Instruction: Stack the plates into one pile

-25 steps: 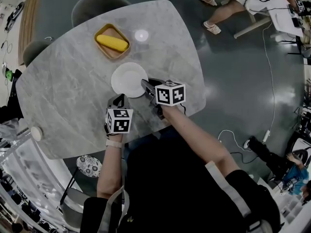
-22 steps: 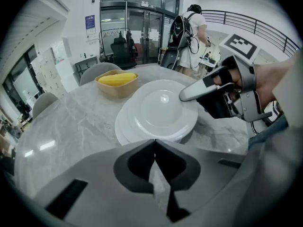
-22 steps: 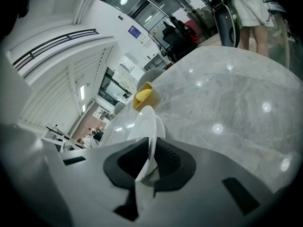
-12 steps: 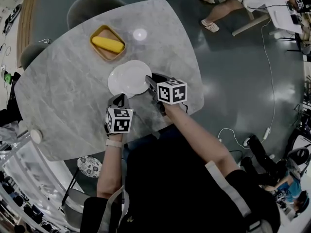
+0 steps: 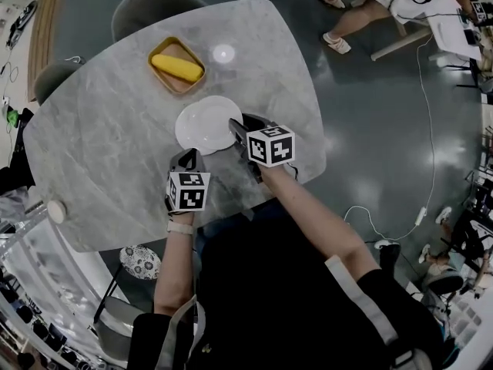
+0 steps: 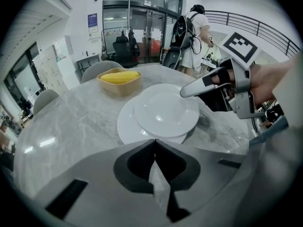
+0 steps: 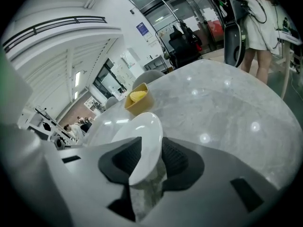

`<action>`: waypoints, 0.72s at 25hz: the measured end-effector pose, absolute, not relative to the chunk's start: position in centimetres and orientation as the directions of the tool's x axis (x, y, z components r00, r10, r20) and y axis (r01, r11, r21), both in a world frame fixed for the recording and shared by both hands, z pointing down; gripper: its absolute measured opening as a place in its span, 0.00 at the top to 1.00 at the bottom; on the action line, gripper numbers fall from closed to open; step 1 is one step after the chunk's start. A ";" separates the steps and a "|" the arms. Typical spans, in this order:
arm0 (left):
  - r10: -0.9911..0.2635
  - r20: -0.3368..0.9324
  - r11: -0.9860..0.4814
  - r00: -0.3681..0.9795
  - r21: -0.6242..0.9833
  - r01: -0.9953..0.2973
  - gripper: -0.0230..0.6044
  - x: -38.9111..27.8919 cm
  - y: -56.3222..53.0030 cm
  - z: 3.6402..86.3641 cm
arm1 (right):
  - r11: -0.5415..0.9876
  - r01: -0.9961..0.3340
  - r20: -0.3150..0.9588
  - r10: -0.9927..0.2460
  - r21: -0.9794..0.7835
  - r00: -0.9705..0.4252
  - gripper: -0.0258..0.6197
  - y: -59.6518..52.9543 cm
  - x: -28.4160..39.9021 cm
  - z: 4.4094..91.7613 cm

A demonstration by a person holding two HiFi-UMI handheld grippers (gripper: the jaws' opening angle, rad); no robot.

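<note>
Pile: the smaller round white plate (image 6: 166,110) lies on the larger round white plate (image 6: 127,126), shifted off-centre toward your right gripper (image 7: 147,151). Both rest on the table.

Right gripper: your jaws are opening. The upper plate's rim stands between them, close against the left pad, with a gap showing at the ribbed right pad. Nothing is clamped.

Left gripper (image 6: 154,143): your jaws are pressed together with nothing between them. The pile lies straight ahead of their tips, near but not touching.

Container: beyond the pile from the left jaws stands a tan square bowl (image 6: 119,87). It holds one yellow oblong item (image 6: 120,76), which fills most of it; what it is cannot be told.

Surface and room: the grey marble-patterned table (image 5: 108,145) has rounded corners, and a dark glossy floor (image 5: 370,129) lies around it. A grey padded chair (image 5: 154,2) stands at the far edge. The left gripper view shows glass doors (image 6: 137,30) past the table, and a person with a backpack (image 6: 188,34) stands beside them.

Hidden or unclear: the upper plate covers the lower plate's right part, and the left gripper's body cuts off its near edge. In the right gripper view the raised rim hides most of the pile. A small round white object (image 5: 56,211) at the table's left edge is too small to identify.
</note>
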State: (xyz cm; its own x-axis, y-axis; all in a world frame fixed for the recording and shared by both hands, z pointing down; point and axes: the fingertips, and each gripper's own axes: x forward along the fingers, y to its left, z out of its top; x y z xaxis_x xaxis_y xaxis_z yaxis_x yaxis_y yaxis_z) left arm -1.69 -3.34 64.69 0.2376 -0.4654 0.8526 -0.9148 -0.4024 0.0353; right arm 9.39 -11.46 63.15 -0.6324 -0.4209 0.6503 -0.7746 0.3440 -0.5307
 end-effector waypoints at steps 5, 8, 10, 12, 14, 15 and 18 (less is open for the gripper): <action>-0.467 0.856 -0.379 0.223 0.034 -0.925 0.95 -3.3 -2.9 64.8 | 0.368 -0.770 0.667 -0.387 -0.521 -0.637 0.77 -11.0 7.8 63.8; -0.468 0.857 -0.362 0.216 0.037 -0.931 0.95 -4.3 -2.3 64.9 | 0.386 -0.767 0.678 -0.367 -0.512 -0.637 0.76 -10.5 6.7 64.1; -0.468 0.857 -0.356 0.214 0.039 -0.934 0.95 -4.9 -1.9 65.0 | 0.398 -0.769 0.688 -0.356 -0.501 -0.632 0.74 -10.2 5.9 64.3; -0.469 0.857 -0.348 0.212 0.042 -0.937 0.95 -5.5 -1.5 65.1 | 0.409 -0.776 0.702 -0.352 -0.480 -0.620 0.70 -10.0 5.4 64.5; -0.467 0.859 -0.341 0.210 0.044 -0.939 0.95 -6.1 -1.0 65.2 | 0.420 -0.783 0.713 -0.353 -0.458 -0.606 0.66 -9.9 5.0 64.6; -0.466 0.860 -0.339 0.209 0.045 -0.940 0.95 -6.3 -0.9 65.2 | 0.424 -0.786 0.716 -0.354 -0.450 -0.602 0.65 -9.9 4.8 64.6; -0.467 0.859 -0.334 0.208 0.046 -0.941 0.95 -6.9 -0.5 65.3 | 0.427 -0.792 0.722 -0.359 -0.435 -0.591 0.64 -9.9 4.7 64.8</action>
